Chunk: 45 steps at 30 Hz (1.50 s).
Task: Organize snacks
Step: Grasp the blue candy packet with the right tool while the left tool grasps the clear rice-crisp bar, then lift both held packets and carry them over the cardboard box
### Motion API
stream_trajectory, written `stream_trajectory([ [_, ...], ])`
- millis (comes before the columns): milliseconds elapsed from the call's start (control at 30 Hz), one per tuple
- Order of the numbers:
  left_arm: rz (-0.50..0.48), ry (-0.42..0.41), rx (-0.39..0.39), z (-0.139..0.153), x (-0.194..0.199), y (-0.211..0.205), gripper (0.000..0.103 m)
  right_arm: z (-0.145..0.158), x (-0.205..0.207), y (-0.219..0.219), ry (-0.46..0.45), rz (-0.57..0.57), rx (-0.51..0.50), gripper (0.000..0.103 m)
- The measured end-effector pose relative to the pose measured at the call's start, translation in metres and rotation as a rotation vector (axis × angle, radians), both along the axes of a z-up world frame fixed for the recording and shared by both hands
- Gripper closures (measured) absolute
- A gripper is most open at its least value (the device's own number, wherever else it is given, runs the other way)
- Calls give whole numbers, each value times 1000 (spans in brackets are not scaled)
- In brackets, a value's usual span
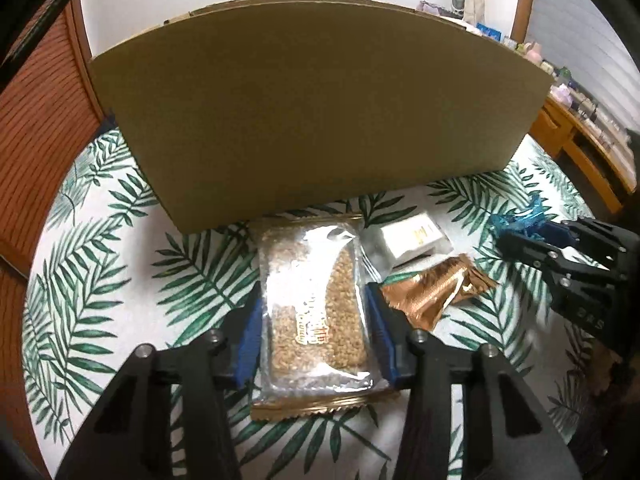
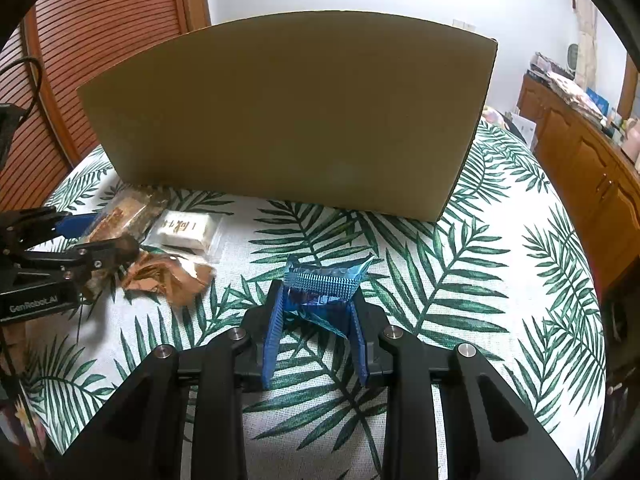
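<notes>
In the left wrist view my left gripper [image 1: 314, 300] is closed on a clear grain-bar packet [image 1: 314, 308] with gold ends; its blue pads press both long sides. A copper foil packet [image 1: 432, 290] and a white packet [image 1: 414, 240] lie just right of it. In the right wrist view my right gripper [image 2: 318, 300] is shut on a blue foil packet [image 2: 324, 284], held above the leaf-print tablecloth [image 2: 460, 280]. The cardboard box [image 2: 296, 112] stands behind; its inside is hidden. The right gripper [image 1: 532, 240] also shows at the right in the left wrist view.
A wooden slatted door [image 2: 100, 40] is at the left. A wooden cabinet [image 2: 580, 152] with clutter stands at the right beyond the table edge. The white packet [image 2: 188, 230] and copper packet [image 2: 172, 276] lie left of my right gripper.
</notes>
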<state>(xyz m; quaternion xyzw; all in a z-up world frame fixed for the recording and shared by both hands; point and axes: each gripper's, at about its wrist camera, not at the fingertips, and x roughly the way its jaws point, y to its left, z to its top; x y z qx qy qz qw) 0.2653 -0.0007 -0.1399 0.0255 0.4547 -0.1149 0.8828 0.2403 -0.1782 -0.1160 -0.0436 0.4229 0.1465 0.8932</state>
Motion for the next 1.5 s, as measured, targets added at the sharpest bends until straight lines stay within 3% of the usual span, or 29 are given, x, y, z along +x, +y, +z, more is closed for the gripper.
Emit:
stream_trajectory([
  [333, 24, -48, -97, 14, -24, 24, 60, 0, -1, -2, -3, -3, 4, 76],
  [600, 14, -75, -132, 30, -26, 29, 60, 0, -2, -1, -7, -10, 5, 76],
  [867, 11, -97, -166, 36, -31, 34, 60, 2, 1, -18, -1, -13, 107, 76],
  [1100, 31, -143, -198, 49, -36, 41, 60, 8, -4, -17, -27, -3, 81, 76],
  [1500, -10, -225, -231, 94, -37, 39, 60, 49, -40, -24, -117, 13, 92, 76],
])
